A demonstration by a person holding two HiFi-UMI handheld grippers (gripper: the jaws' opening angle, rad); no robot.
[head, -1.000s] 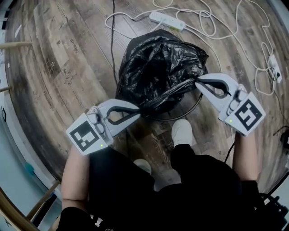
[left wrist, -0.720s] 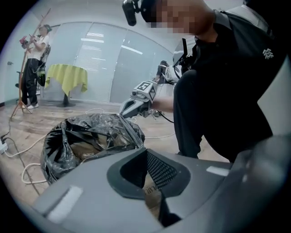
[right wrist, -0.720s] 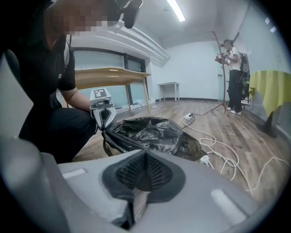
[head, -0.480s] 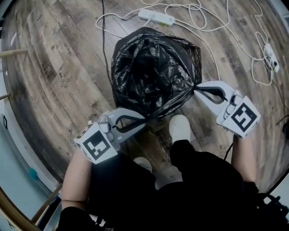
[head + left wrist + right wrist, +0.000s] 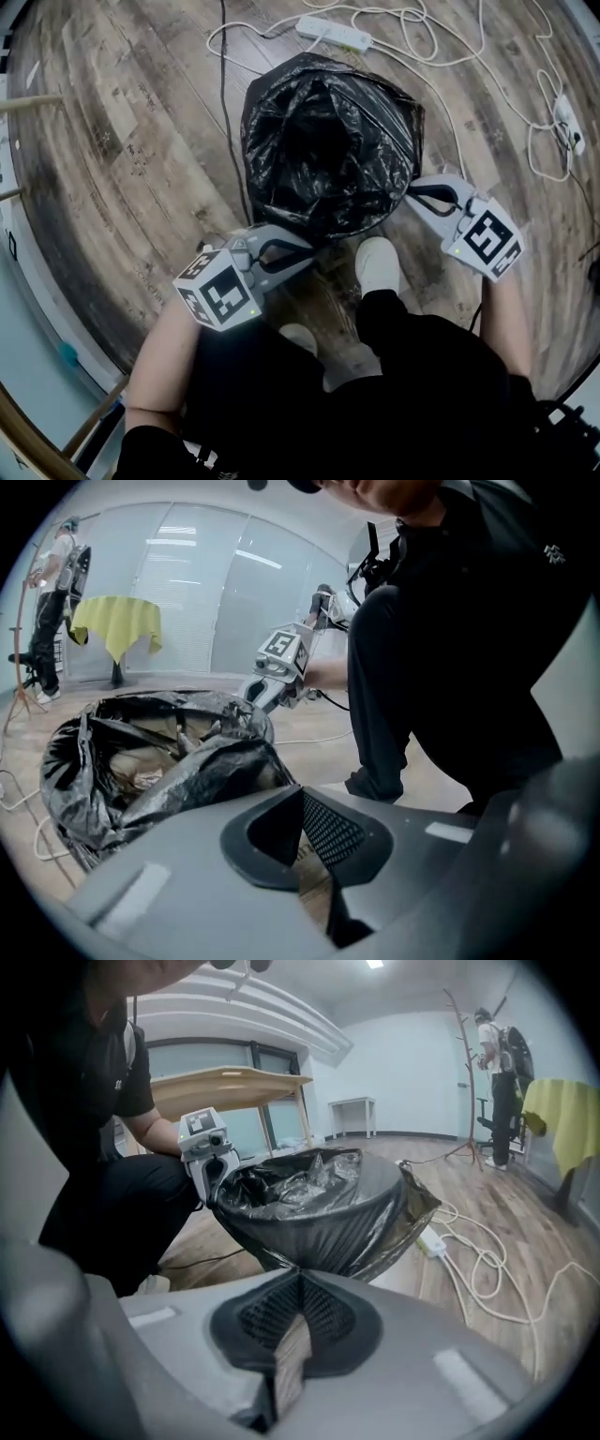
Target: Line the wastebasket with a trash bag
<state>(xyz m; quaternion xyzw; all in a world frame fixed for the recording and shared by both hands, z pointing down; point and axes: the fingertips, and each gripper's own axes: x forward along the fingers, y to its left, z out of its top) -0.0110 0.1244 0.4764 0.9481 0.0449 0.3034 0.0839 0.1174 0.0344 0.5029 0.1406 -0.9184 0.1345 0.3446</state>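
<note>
Whole trash bag (image 5: 328, 141) mouth: head view only

Wood floor (image 5: 122, 141): bagged wastebasket (image 5: 328, 141), white power strip (image 5: 335, 34), looped cables (image 5: 412, 16), person's shoe (image 5: 377, 267).

Glossy black trash bag (image 5: 328, 141) sitting crumpled on the wood floor (image 5: 122, 159), mouth gaping upward, edges stretching taut sideways, film draping over the round wastebasket (image 5: 323, 1227), ribbed wall showing faintly through.

White cables (image 5: 480, 1262) and a power strip (image 5: 335, 34) lie on worn plank floor (image 5: 122, 141); a yellow-draped table (image 5: 114, 625) fronts glass walls (image 5: 216, 602).
</note>
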